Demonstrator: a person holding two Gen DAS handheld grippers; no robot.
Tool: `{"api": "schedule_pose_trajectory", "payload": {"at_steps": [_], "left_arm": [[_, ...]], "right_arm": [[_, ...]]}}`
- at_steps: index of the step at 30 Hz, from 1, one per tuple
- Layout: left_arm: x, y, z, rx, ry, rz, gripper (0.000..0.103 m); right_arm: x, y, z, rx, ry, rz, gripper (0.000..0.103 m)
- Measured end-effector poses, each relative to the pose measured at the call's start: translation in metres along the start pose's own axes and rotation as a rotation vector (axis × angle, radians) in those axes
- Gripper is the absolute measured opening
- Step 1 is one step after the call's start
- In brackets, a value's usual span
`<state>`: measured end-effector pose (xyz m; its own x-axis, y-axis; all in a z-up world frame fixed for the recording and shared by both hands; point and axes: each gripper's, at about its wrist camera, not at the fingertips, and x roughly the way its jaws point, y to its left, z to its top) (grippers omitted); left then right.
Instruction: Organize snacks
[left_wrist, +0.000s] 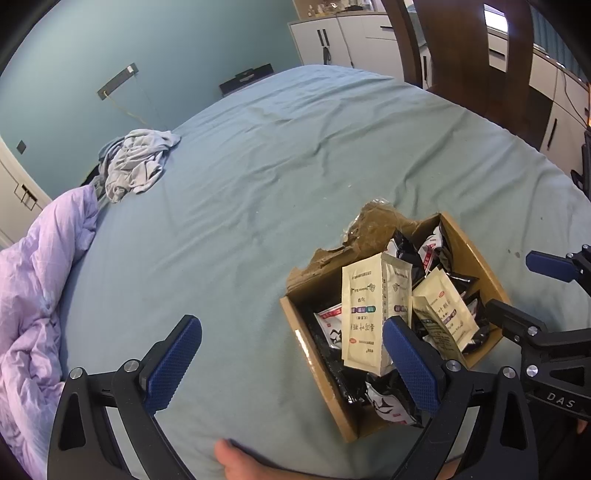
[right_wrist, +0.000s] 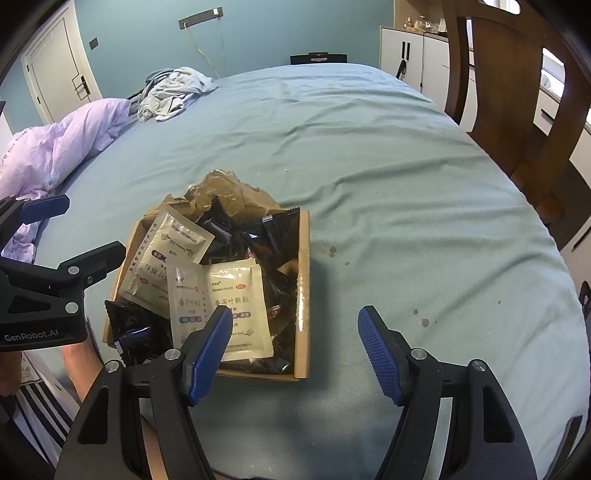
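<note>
Where stains show: right view only.

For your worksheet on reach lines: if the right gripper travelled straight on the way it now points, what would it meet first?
Probably the bedsheet: the open right gripper aims just right of the cardboard box, though depth is unclear.

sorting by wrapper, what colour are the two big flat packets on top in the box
Cream-beige packets with dark print, clearest in the right wrist view.
</note>
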<state>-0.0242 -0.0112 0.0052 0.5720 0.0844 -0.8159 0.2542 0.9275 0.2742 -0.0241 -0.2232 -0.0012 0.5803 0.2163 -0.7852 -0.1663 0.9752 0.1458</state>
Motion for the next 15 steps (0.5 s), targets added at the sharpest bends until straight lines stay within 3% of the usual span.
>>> {"api": "schedule_pose_trajectory", "payload": {"at_steps": [15], "left_arm": [[-0.0042,-0.0044,0.0015,0.018,-0.01,-0.018,0.1]], "right_arm": [[0.002,-0.0003,0.0007,-0.016,0.007,-0.008,0.07]]}}
